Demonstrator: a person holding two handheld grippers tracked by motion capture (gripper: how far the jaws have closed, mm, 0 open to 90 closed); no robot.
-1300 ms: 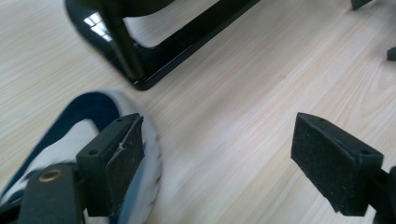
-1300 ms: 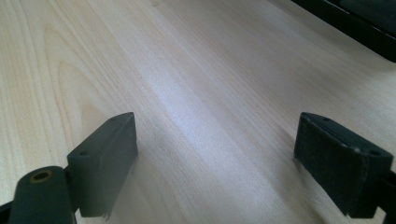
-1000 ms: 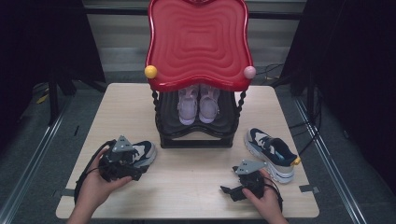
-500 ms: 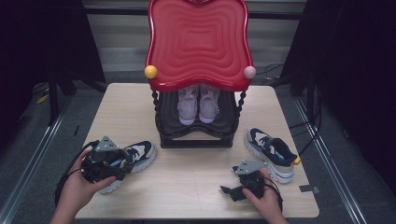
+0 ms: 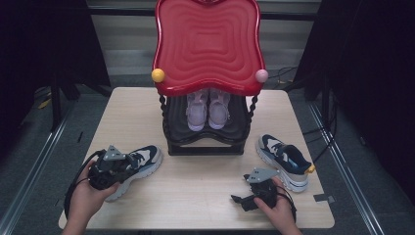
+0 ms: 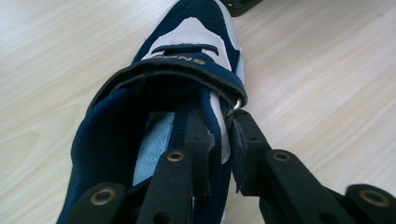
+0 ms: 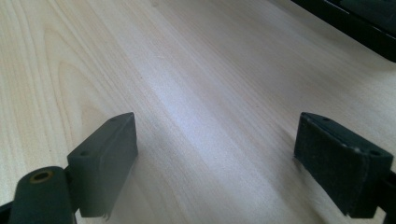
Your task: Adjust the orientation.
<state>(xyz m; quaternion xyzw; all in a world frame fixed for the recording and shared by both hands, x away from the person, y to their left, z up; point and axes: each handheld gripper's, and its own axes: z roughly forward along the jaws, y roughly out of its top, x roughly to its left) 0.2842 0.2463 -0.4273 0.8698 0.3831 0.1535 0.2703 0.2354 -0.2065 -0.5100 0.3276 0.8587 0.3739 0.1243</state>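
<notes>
Gripping the left sneaker (image 6: 187, 60) collar, left gripper (image 6: 219, 154); bare table (image 7: 196, 84) ahead.

Small gold lettering on the black strap (image 6: 187, 65) of the navy and white sneaker (image 6: 154, 121), seen upside down, letters too small to read surely

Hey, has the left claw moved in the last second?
Yes. The left claw has slid leftward, away from the shoe rack and nearer the table's left edge, now clamping the collar of the blue shoe.
</notes>
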